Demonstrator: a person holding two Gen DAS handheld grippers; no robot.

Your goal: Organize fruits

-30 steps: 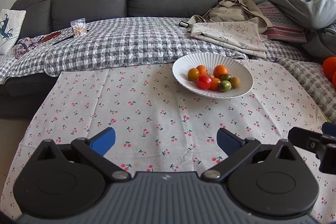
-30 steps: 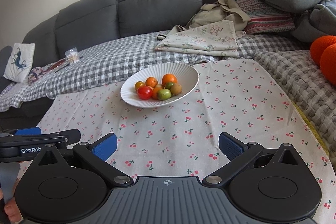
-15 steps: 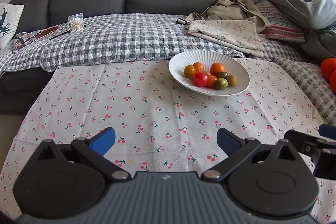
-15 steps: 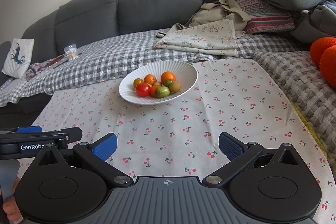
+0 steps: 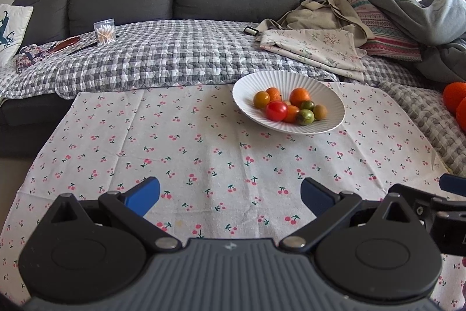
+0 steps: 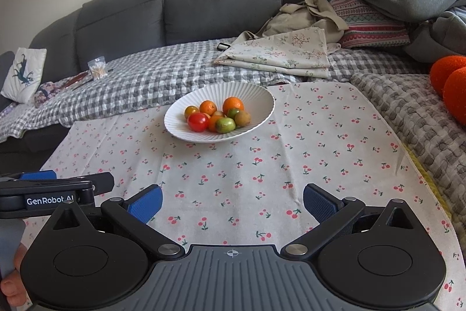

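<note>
Both tools hang low over the cherry-print cloth (image 5: 221,153), side by side, and neither carries anything. The left gripper (image 5: 230,196) has its blue fingers spread wide with only cloth between them; the right gripper (image 6: 233,198) is spread just as wide and is likewise bare.

The fruits (image 6: 217,117) all sit together in the white ribbed bowl (image 6: 256,95): a red tomato (image 5: 276,110) at the near side, oranges behind it, greenish and brownish pieces to the right. From the left gripper the bowl lies ahead and a little to the right; from the right gripper it lies ahead and slightly left. No loose fruit shows on the cloth.

This fits two readings: every piece is gathered into the bowl and the sorting is done, or the pile is waiting to be taken out and set apart. The pictures do not settle which. If a pick is due, the pieces are small, round and packed close, so a narrow, gentle pinch from above on one outer piece seems wise.
</note>
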